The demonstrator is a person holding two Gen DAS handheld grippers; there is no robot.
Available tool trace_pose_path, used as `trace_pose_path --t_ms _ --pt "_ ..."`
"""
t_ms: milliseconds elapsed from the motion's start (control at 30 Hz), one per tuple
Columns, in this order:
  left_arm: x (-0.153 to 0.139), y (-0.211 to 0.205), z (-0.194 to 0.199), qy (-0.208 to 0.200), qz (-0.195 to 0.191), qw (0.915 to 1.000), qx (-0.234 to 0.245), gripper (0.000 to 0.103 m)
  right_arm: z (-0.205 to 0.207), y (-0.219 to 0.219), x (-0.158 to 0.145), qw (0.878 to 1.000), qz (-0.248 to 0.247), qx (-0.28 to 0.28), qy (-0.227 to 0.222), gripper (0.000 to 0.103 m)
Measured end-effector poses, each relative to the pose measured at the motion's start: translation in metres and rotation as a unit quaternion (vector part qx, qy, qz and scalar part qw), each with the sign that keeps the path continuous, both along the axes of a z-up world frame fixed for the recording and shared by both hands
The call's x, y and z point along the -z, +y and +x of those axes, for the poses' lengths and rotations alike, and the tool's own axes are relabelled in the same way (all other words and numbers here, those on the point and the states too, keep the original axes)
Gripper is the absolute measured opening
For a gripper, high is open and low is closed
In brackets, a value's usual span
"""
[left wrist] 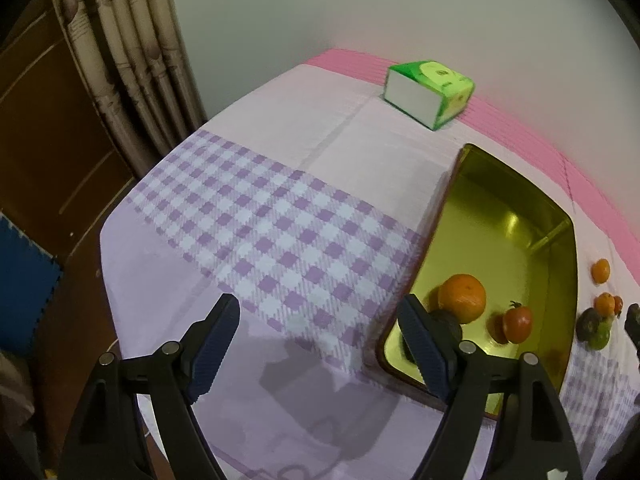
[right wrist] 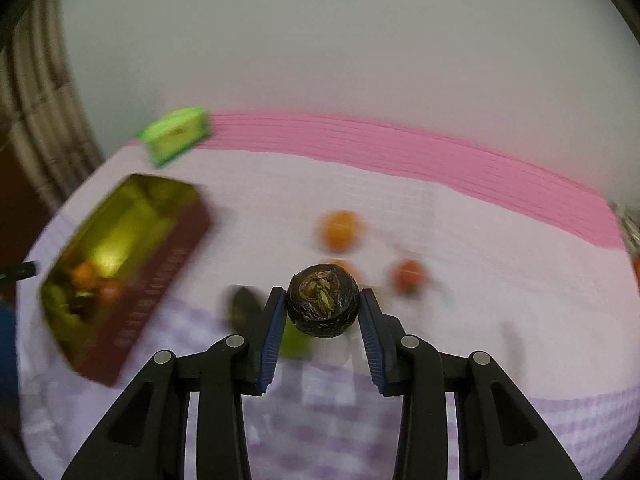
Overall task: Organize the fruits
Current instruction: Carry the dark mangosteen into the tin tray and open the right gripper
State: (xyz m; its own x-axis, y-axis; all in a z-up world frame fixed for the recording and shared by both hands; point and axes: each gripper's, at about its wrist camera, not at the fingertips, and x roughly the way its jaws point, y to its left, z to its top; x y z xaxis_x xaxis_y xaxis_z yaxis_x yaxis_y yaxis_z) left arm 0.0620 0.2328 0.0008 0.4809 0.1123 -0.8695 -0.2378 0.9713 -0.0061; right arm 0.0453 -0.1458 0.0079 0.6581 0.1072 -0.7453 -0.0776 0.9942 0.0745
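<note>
Right gripper (right wrist: 322, 308) is clamped on a dark wrinkled fruit (right wrist: 322, 305), clear of the tablecloth (right wrist: 480, 280). The gold tin (right wrist: 160, 256) lies to its left with fruit already inside. Left gripper (left wrist: 320, 344) gapes empty beside the tin's near corner.

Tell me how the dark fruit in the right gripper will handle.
The dark fruit looks round, so it probably rolls once released. Its skin looks wrinkled and split, so likely soft: the right gripper should squeeze gently.
</note>
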Motion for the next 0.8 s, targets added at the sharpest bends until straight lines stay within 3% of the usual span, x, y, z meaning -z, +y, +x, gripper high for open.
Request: trace_pose_path --t_ms 200,400,600,800 --pt "0.002 0.019 0.000 0.006 -0.006 0.9992 -0.039 0.079 0.005 0.093 -0.006 0.995 0.016 -0.102 0.013 0.038" --pt "0.002 0.023 0.000 0.008 -0.008 0.9988 -0.048 0.079 0.012 0.155 0.005 0.984 0.016 -0.173 0.036 0.038" --pt "0.002 0.018 0.000 0.007 -0.008 0.9992 -0.038 0.079 0.019 0.187 0.024 0.976 -0.001 -0.207 0.065 0.038" --pt "0.002 0.008 0.000 0.005 -0.002 0.9998 -0.018 0.079 0.022 0.196 0.038 0.974 -0.010 -0.207 0.088 0.038"
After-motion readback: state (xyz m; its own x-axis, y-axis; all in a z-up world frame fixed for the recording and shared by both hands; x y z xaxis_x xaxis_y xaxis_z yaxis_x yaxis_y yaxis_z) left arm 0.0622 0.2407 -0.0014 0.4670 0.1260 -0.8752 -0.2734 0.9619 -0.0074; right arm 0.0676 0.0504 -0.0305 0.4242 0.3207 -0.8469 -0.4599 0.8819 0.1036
